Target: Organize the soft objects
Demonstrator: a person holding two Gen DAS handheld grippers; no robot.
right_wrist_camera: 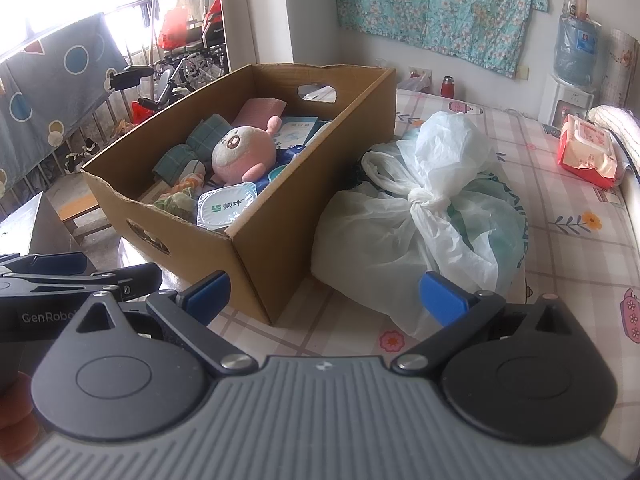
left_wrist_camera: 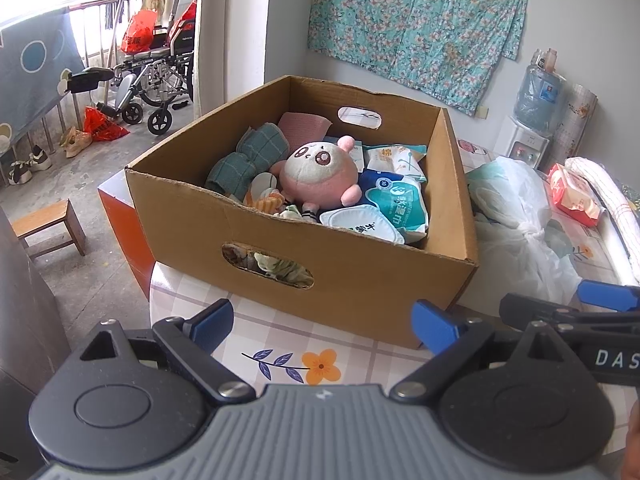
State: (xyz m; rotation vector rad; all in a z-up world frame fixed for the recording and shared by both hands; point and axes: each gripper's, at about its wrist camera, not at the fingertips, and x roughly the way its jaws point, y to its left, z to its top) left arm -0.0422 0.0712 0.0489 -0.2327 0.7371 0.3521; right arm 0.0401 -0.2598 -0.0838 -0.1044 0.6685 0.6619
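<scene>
Box (left_wrist_camera: 360, 280) on counter (left_wrist_camera: 280, 344), holding plush (left_wrist_camera: 316, 178), towels (left_wrist_camera: 248, 160) and packets; tied bag (right_wrist_camera: 420, 216) beside it; left gripper (left_wrist_camera: 324, 326) and right gripper (right_wrist_camera: 324, 294) spread empty, apparently poised to sort.

The checked floral tablecloth (right_wrist_camera: 520, 184) bears a cardboard box (right_wrist_camera: 280, 240), knotted plastic bag (right_wrist_camera: 420, 216) (touching) and wipes pack (right_wrist_camera: 586, 152).

A floral cloth (left_wrist_camera: 416, 20) is being hung on the wall, a water dispenser (left_wrist_camera: 534, 120) is being kept in the corner, a wheelchair (left_wrist_camera: 154, 76) is being parked by the railing, and a wooden stool (left_wrist_camera: 50, 224) is being left on the floor.
</scene>
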